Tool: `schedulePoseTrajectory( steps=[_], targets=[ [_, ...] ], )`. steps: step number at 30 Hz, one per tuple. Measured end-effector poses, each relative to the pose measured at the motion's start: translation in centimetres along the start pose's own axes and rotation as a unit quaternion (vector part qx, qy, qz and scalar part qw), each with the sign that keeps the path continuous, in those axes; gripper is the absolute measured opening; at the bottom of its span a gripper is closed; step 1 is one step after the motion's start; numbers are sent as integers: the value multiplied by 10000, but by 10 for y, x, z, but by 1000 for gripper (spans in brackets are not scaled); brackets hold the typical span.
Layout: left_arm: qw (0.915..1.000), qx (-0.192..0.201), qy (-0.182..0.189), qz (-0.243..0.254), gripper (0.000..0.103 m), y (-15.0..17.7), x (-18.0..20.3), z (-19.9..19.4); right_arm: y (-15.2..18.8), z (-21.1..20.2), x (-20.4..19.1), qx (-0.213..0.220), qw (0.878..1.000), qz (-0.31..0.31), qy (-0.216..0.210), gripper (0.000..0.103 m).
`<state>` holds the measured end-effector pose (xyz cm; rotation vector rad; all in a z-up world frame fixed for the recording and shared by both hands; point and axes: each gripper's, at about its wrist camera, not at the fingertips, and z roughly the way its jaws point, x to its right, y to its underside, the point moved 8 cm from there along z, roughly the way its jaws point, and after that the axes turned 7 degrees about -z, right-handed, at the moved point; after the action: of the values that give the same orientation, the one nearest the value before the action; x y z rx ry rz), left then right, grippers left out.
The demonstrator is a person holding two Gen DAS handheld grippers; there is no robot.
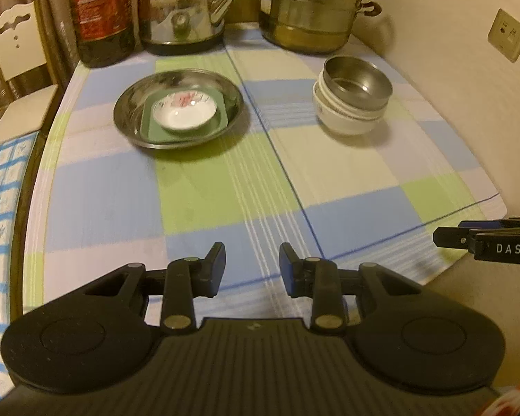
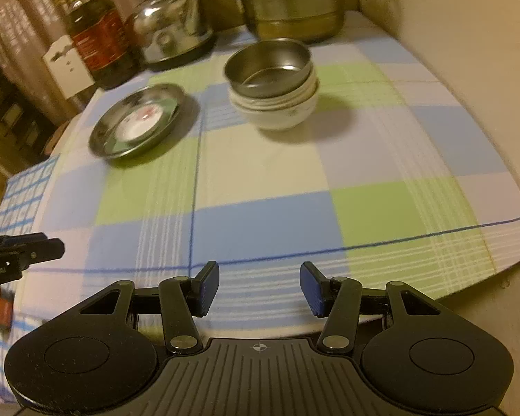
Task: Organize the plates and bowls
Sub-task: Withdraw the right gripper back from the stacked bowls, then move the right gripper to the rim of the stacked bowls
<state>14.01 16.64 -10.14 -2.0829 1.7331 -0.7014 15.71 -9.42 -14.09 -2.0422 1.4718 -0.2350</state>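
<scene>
Ahead to your left, a shallow steel plate (image 1: 178, 111) holds a green square dish (image 1: 185, 118) and a small white floral saucer (image 1: 184, 112); the ceramic is probably brittle and slick, so take it by the rim. To the right, a light steel bowl (image 1: 357, 85) nests in stacked white bowls (image 1: 348, 118), likely heavy together. Both your left gripper (image 1: 252, 268) and right gripper (image 2: 259, 287) hover with jaws spread and empty, well short of everything.

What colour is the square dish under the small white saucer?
Green square dish, sitting in the steel plate; clearest in the left wrist view.
</scene>
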Motion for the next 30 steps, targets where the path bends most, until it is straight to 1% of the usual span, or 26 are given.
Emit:
schedulePoseTrajectory(
  steps=[6,11,15,20,22,27,29,30],
  targets=[
    [9996,125,195,163,30,-27,14,12,-21,-3,17,299,9993,119,169,52],
    [9985,295,341,298,30,-51,36,22,-46,-2,36,545,9980,109,287,52],
    [9976,437,460,279,30,-72,53,33,-71,4,51,749,9969,39,240,52],
    [9976,515,440,113,30,-102,72,54,-107,17,65,978,9950,-183,90,50],
    [9975,527,461,77,30,-113,81,64,-122,24,70,1057,9940,-275,-7,41],
    [9977,555,396,-41,30,-137,100,90,-157,45,84,1150,9921,-414,-297,33],
    [9976,558,381,-116,29,-146,105,100,-169,53,88,1171,9910,-494,-424,29],
    [9976,564,369,-143,27,-149,107,104,-174,57,90,1174,9905,-526,-478,25]
  ],
)
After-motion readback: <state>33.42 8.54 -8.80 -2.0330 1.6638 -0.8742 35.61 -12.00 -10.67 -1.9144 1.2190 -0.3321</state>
